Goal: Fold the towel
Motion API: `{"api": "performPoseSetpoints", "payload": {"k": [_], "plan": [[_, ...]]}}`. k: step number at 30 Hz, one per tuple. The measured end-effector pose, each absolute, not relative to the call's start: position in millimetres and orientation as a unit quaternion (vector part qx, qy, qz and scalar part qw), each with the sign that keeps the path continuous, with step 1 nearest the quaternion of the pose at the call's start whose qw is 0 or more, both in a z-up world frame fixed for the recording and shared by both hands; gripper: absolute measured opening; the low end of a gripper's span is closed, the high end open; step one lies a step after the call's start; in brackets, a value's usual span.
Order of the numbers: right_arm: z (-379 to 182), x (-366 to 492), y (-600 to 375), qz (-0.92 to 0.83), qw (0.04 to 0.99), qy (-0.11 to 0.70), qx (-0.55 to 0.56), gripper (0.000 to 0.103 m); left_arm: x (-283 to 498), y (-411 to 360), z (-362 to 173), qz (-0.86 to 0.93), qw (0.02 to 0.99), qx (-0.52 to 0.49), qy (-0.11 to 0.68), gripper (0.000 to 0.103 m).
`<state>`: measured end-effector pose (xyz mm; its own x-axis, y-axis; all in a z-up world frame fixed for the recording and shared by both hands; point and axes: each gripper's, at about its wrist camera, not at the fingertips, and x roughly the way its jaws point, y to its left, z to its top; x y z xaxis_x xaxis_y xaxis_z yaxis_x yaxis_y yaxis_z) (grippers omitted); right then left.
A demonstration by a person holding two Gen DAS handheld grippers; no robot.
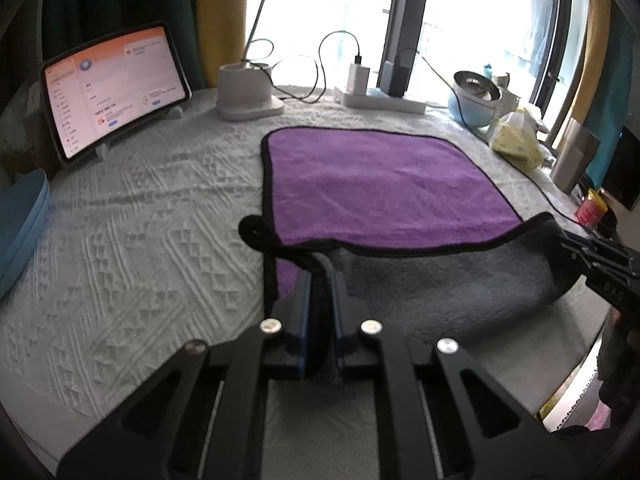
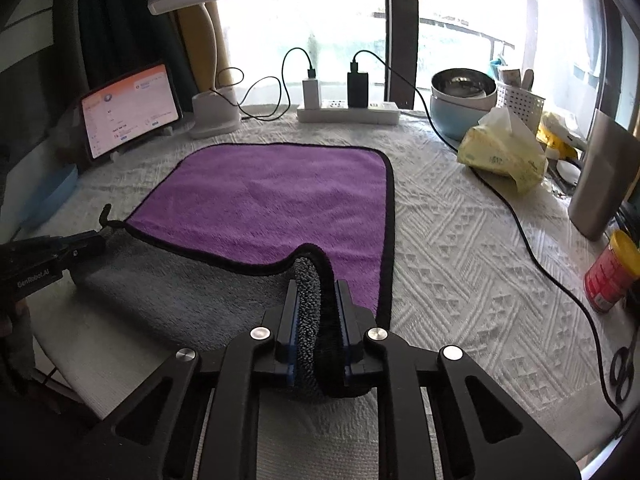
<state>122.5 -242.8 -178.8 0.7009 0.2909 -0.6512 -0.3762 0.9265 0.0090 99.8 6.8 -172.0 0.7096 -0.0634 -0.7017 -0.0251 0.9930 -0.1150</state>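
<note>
Here, purple towel (image 2: 264,204) flat, near edge lifted, left hand-held gripper (image 1: 319,276) and right hand-held gripper (image 2: 316,292) each clamping a corner.

Towel (image 2: 272,200) on table (image 2: 460,248) — tablet (image 2: 128,108) left.

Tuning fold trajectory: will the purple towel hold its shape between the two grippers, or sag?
Likely sags: the towel droops in a curve between the left gripper and the right gripper. Probably grippy, given the plush pile. It bunches thickly between the fingers, so seems soft, not stiff.
</note>
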Motion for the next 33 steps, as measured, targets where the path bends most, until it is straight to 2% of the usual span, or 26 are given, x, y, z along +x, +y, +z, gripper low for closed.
{"api": "performPoseSetpoints", "payload": {"k": [16, 33], "plan": [[-139, 135, -235, 0.181, 0.936, 0.296, -0.06, 0.016, 106, 9, -126, -0.03, 0.947, -0.052, 0.316, 0.009], [-114, 171, -239, 0.164, 0.95, 0.26, -0.06, 0.016, 135, 21, -104, -0.025, 0.96, -0.05, 0.274, 0.009]]}}
